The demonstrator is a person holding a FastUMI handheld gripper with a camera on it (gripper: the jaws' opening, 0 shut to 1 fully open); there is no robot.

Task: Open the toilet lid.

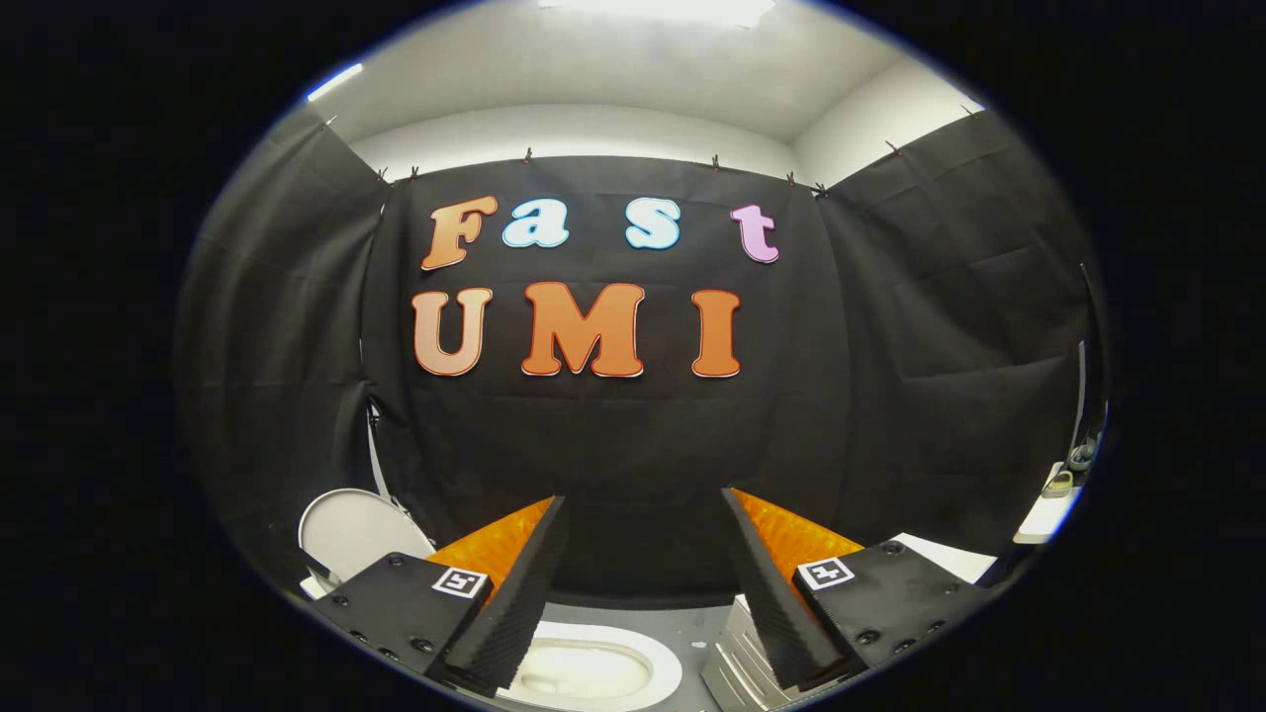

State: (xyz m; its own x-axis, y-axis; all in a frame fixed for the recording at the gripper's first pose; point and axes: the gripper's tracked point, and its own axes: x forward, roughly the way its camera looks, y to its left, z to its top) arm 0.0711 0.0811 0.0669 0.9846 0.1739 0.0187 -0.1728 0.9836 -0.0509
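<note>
- Count, left to right: one toilet lid (348,529), one toilet bowl (593,672), one grey ribbed unit (737,665), one white surface (945,556), one small shelf (1048,514) with a few blurry items on it.
- One gripper (645,509), two fingers, spread wide, nothing between them and touching nothing.
- Toilet lid: white, round, already standing upright, leaning back toward the black cloth wall (633,445). It sits left of the left finger and just beyond that finger's body, which hides its lower edge.
- Toilet bowl: rim exposed, low between the two fingers and below their tips; left finger overlaps its left part.
- Grey ribbed unit: just right of the bowl, partly covered by the right finger. Can't tell what it is.
- White surface: behind the right finger body, flat, cut off by it.
- Shelf: far right against the cloth; items too small to identify.
- Cloth wall spans the full background, pegged along the top; white ceiling (613,69) above with a bright light.
- Nothing stands between the fingertips and the wall.
</note>
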